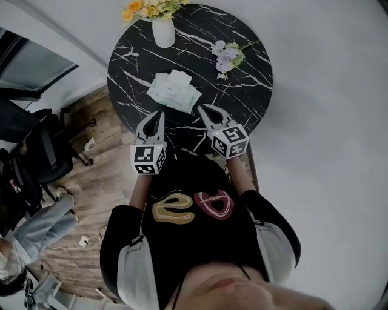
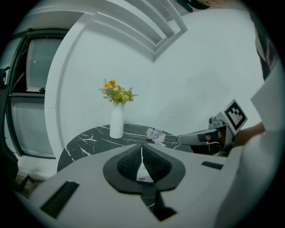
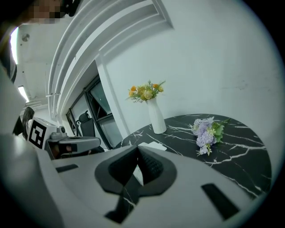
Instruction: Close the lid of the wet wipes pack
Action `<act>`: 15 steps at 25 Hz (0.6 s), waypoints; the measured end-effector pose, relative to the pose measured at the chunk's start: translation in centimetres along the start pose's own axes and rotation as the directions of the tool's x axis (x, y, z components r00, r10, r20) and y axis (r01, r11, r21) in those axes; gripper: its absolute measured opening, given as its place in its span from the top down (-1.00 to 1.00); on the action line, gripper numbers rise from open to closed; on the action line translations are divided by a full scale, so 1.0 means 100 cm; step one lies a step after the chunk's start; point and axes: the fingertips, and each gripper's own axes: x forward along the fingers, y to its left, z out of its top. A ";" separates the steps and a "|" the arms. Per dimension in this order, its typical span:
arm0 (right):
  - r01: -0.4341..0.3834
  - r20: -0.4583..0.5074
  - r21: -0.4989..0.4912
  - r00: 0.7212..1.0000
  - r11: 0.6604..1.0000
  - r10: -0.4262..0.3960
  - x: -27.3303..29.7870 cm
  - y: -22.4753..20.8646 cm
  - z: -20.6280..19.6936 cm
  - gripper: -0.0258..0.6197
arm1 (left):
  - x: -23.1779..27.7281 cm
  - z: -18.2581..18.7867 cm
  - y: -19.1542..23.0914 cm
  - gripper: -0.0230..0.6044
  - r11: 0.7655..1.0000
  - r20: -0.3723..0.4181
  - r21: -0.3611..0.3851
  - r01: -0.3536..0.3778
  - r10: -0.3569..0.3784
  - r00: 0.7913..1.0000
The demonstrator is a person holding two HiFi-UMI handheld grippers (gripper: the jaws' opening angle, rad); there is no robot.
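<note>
Wet wipes pack point(image 1: 174, 92), long axis slanting upper-left to lower-right; left gripper point(image 1: 159, 114), right gripper point(image 1: 202, 108) both closed, empty.

Wet wipes pack point(image 2: 142, 173) mostly behind left fingers point(image 2: 127, 162)

The wet wipes pack point(image 1: 174, 91) bears print too small to read.

Black marble table point(image 1: 242, 103), white veins running all across it. White vase point(image 1: 163, 31), yellow and orange flowers point(image 1: 148, 8). Lilac posy point(image 1: 226, 57) with green leaves. Wet wipes pack point(image 1: 174, 91), white with pale green. Brown wood-grain floor point(image 1: 103, 175). Left gripper point(image 1: 159, 114) and right gripper point(image 1: 202, 109) pale grey, black-and-white marker squares.
</note>
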 end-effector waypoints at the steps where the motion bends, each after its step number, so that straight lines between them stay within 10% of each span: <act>1: 0.005 -0.002 0.002 1.000 1.000 -0.005 0.003 -0.002 0.001 0.89 | 0.002 0.000 0.003 0.86 1.000 -0.003 0.002 0.002 -0.002 1.000; 15: 0.124 -0.025 0.184 0.992 0.975 -0.121 0.054 -0.046 0.021 0.88 | 0.041 0.006 0.046 0.86 0.997 -0.093 0.012 0.079 -0.078 0.993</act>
